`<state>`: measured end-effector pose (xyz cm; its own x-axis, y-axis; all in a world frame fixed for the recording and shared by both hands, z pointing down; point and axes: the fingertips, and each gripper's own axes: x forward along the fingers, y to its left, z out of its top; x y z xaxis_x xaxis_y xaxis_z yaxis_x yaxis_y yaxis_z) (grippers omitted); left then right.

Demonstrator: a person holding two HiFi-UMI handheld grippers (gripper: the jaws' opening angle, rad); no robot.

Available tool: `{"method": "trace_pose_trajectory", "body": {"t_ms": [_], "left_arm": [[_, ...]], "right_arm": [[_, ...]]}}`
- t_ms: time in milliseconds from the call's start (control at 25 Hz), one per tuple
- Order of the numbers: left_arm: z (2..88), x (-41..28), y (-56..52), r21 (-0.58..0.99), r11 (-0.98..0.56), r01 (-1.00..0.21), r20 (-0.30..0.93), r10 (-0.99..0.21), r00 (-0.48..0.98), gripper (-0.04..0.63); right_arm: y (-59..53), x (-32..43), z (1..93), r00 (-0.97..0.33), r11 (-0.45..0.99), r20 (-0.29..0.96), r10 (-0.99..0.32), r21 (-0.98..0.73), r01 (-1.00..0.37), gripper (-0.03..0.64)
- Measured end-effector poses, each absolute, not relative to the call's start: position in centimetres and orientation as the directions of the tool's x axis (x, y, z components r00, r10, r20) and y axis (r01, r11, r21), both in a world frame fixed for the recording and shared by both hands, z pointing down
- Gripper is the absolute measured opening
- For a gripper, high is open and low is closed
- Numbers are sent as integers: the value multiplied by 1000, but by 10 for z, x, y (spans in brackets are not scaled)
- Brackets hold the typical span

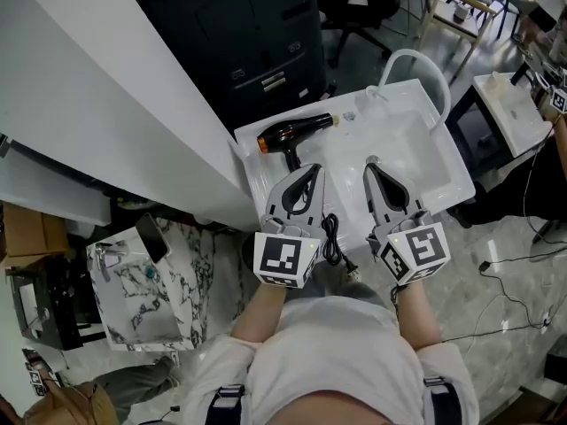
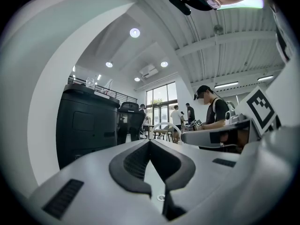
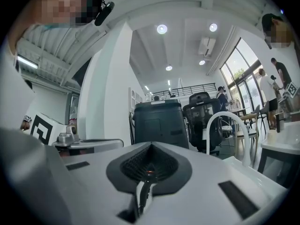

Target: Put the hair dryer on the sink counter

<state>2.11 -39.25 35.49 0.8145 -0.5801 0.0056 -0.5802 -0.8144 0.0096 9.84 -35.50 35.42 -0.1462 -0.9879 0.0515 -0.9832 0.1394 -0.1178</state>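
The hair dryer [image 1: 293, 135], black with an orange nose, lies on its side on the white sink counter [image 1: 254, 173], at the basin's back left corner. Its black cord [image 1: 332, 237] trails off the counter's front edge and hangs between my two grippers. My left gripper [image 1: 310, 172] is shut and holds nothing; its tip hovers just in front of the dryer's handle. My right gripper [image 1: 371, 164] is also shut and empty, with its tip over the basin. Both gripper views look out level over the counter, and each shows its jaws meeting with nothing between them.
A white arched faucet [image 1: 416, 63] stands at the back of the basin. A black cabinet [image 1: 257, 34] lies behind the sink and a broad white panel [image 1: 115, 104] to its left. A marble-patterned sink [image 1: 151, 282] stands lower left, another white sink [image 1: 509, 109] at right. Cables cross the floor.
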Motion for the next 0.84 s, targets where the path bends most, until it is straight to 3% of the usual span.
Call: {"method": "trace_pose_trajectory", "body": {"t_ms": [840], "left_arm": [[347,22,-387,-2,-827,-563,-7,-563,827,12]], "right_arm": [[-351,95,343,-133,130,17,-991,-107,-986,9]]}}
